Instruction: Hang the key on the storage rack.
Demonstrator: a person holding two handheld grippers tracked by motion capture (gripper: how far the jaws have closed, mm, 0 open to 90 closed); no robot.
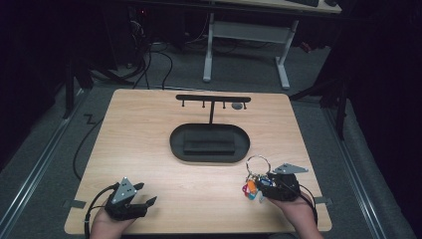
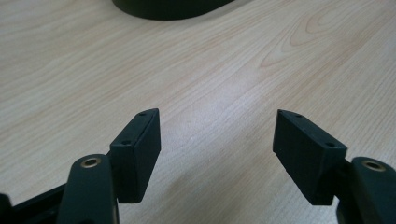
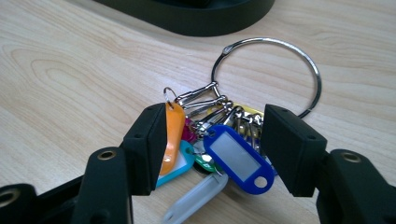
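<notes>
Right gripper view, right gripper (image 3: 212, 140) gaping around glossy plastic tags (image 3: 233, 156) on a thin steel ring (image 3: 317, 77), unpinched, table's (image 1: 149, 124) five o'clock edge, left gripper (image 2: 217, 154) wide, empty, bare woodgrain ahead, matte oval tray (image 1: 176, 144) at twelve.

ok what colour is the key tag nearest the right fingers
Blue key tag with a pale label window, clearest in the right gripper view.

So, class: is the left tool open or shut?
Open. The left tool has its two black pads spread wide, with only bare table between them.
</notes>
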